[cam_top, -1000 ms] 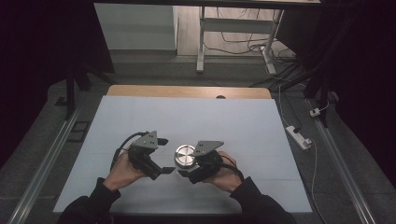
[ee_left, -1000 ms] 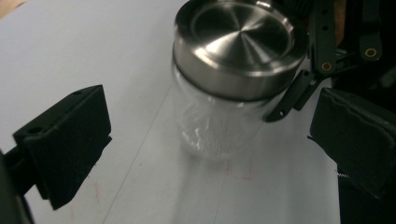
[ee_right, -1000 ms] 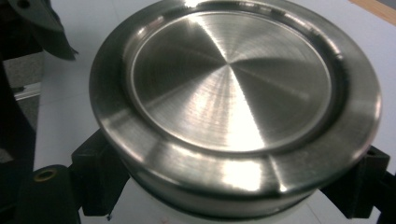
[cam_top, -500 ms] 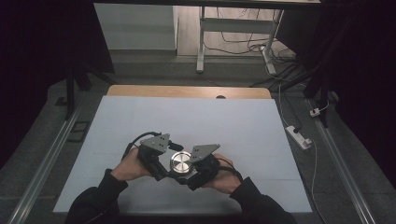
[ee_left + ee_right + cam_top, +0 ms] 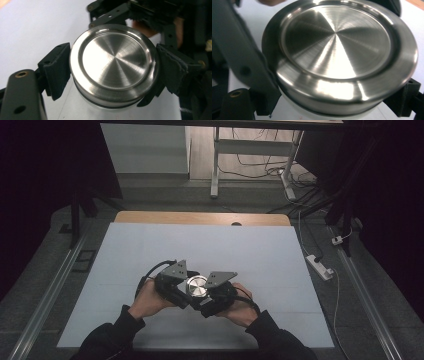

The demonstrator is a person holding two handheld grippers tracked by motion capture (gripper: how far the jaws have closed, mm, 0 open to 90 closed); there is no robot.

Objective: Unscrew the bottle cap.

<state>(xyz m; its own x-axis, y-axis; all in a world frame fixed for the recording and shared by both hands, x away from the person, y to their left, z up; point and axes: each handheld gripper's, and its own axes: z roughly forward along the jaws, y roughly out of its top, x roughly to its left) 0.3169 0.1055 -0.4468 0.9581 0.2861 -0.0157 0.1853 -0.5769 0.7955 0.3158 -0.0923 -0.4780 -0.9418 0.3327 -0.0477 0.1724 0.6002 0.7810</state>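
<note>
A small white jar (image 5: 100, 111) with a round brushed-steel lid (image 5: 196, 286) stands at the near middle of the white table (image 5: 200, 245). My left gripper (image 5: 116, 72) has just been closing, and its two black pads (image 5: 57, 68) now press on opposite sides of the lid (image 5: 113, 61). From the other side my right gripper (image 5: 337, 106) is shut on the jar just under the lid (image 5: 337, 45), one jaw at each lower corner of its view. In the high view the left gripper (image 5: 181, 289) and the right gripper (image 5: 209, 297) meet at the jar, a hand behind each.
A wooden strip (image 5: 200, 217) runs along the table's far edge. A white power strip (image 5: 320, 266) lies on the floor to the right. Metal desk legs (image 5: 216, 165) and cables stand beyond the table. Dark rails flank both sides.
My left gripper has moved right to the jar, and its jaws have gone from wide open to closed round the lid. The right gripper and the jar have stayed put.
</note>
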